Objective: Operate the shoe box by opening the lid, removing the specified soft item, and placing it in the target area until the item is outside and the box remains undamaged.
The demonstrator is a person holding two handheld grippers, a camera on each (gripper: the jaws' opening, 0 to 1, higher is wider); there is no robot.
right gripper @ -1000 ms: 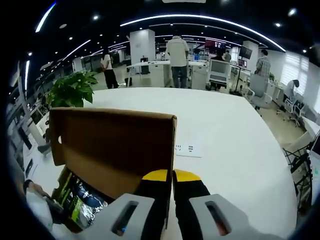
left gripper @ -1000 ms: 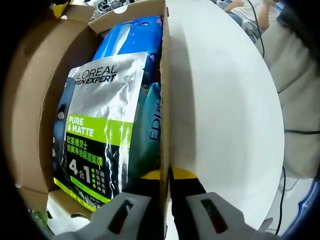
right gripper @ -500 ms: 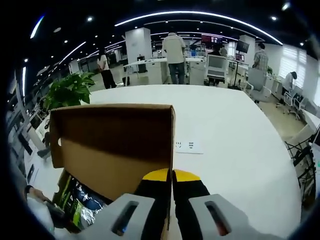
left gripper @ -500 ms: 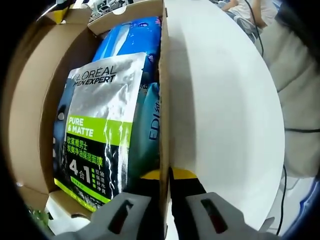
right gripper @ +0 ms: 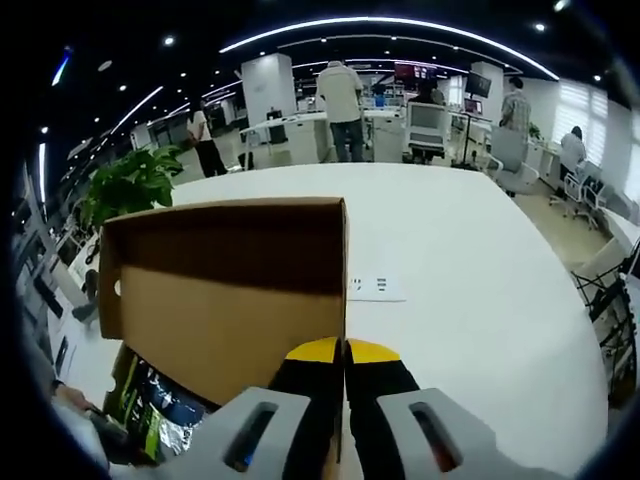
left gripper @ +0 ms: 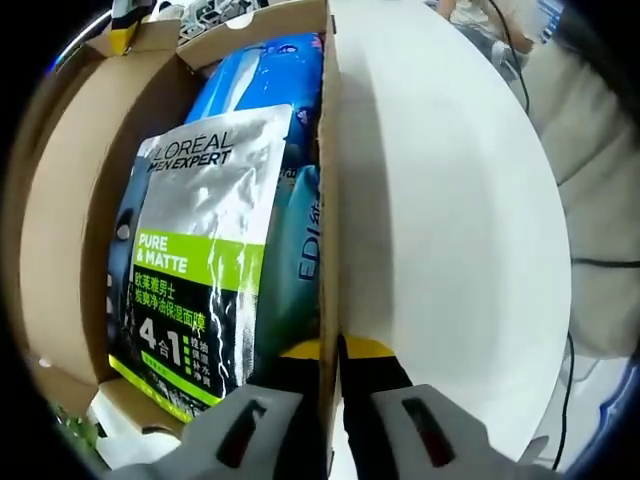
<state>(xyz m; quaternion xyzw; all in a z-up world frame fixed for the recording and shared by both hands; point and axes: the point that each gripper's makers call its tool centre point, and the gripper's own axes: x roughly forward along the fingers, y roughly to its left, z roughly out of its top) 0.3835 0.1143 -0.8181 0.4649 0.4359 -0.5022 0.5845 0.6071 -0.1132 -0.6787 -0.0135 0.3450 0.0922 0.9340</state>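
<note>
left gripper view first: the left hand-held gripper (left gripper: pixel 333 350) is pinching the side wall of the shoe box (left gripper: pixel 60 250), its yellow-tipped jaws closed on the cardboard edge, one inside and one outside. just beyond the jaws, a silver and green face-mask pouch (left gripper: pixel 195 250) is lying on top inside the open box, with a teal pack (left gripper: pixel 300 250) beside it against the gripped wall and a blue pack (left gripper: pixel 262 80) farther in. the white tabletop (left gripper: pixel 450 220) is spreading away outside the wall.

right gripper view: the right hand-held gripper (right gripper: pixel 343 352) is clamping the edge of the raised lid (right gripper: pixel 225 290), jaws closed on it. the pouch is peeking out under the lid at lower left. beyond it, a small white card (right gripper: pixel 378 288) is lying on the tabletop, and a potted plant (right gripper: pixel 130 185) and standing people are showing far off.

the opening step is looking nearly finished. next, one gripper probably needs to be letting go and reaching in for the soft pouch, without creasing the cardboard.
</note>
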